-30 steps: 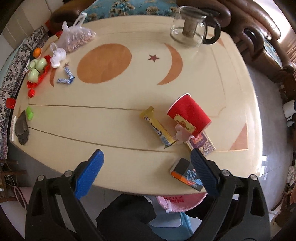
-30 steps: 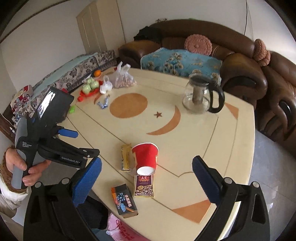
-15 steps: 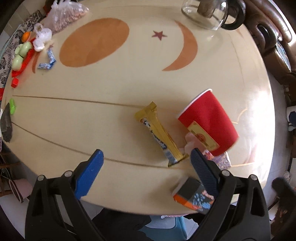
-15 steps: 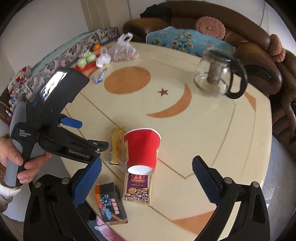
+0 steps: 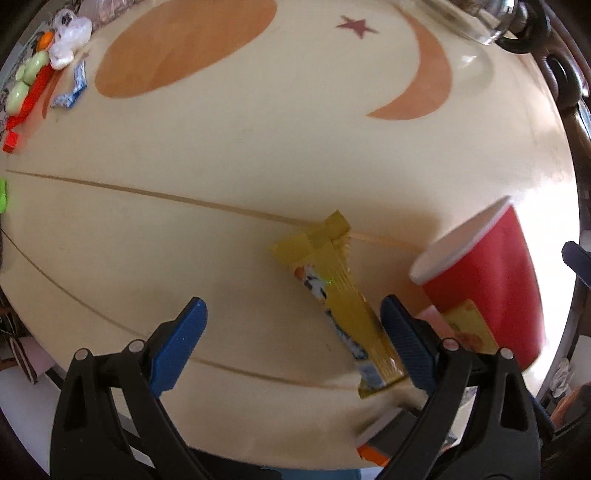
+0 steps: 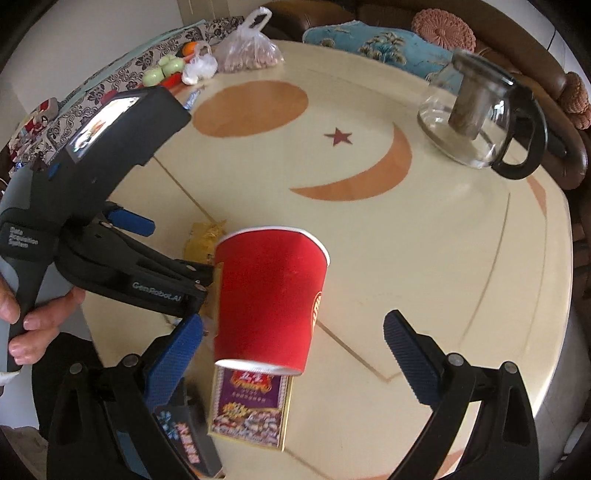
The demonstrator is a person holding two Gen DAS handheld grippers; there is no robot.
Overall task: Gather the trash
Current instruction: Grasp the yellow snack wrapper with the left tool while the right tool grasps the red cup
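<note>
Cream surface point(image 6: 424, 258) with moon inlay carries a tipped red cup point(image 6: 269, 299) beside a yellow wrapper point(image 5: 343, 295) near its front edge; left gripper point(image 5: 291, 325) jaws apart around the wrapper, right gripper point(image 6: 291, 332) jaws apart around the cup.

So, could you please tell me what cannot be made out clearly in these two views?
- Orange-and-dark small box: left wrist view, mostly hidden behind the left gripper; blurred in the right wrist view.
- Red paper cup: its inside is unseen in either view.
- Yellow snack wrapper: right wrist view, largely behind the cup.
- Glass teapot: left wrist view, cut off by the top edge.
</note>
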